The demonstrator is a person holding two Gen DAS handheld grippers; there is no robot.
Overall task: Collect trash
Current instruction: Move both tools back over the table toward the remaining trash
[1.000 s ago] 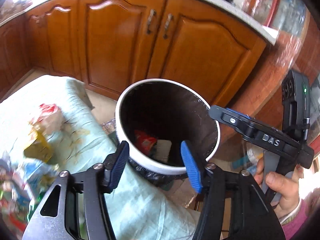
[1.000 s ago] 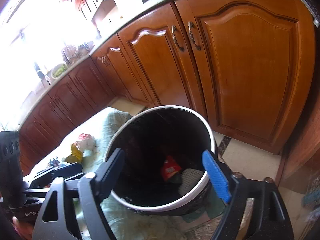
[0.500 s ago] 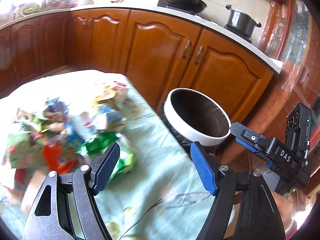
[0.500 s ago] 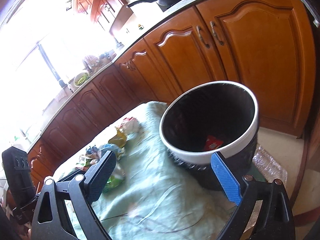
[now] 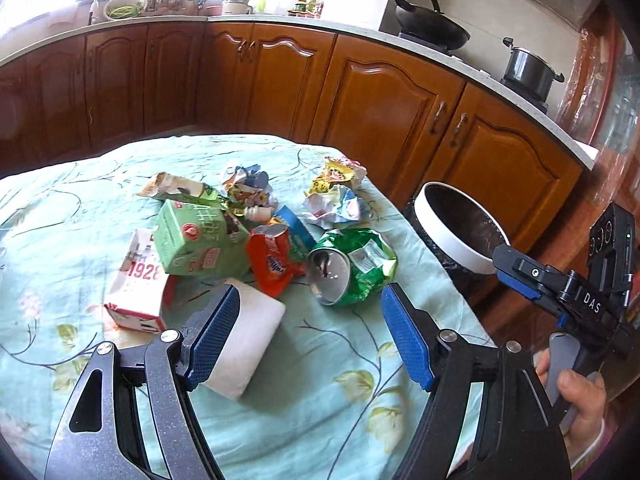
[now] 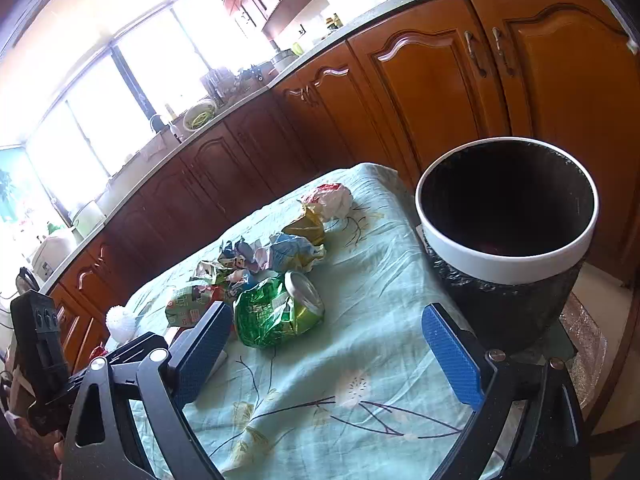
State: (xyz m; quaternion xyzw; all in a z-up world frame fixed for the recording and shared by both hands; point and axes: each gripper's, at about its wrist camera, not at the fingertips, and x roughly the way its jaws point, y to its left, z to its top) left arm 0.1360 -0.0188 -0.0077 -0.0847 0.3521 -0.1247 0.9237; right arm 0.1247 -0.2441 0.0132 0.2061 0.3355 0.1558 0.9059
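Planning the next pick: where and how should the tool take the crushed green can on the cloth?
Grip the crushed green can across its dented middle, coming from above and the near side. It lies on its side with its round top end facing out, so the flattened walls give the pads flatter faces than the rim. The right tool is open, empty, and looks nearest.

Home kitchen: wooden cabinets (image 5: 384, 112), wok (image 5: 432, 32), pot (image 5: 528, 70).

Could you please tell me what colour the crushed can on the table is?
Green, with a silver top; the crushed can shows best in the left wrist view.
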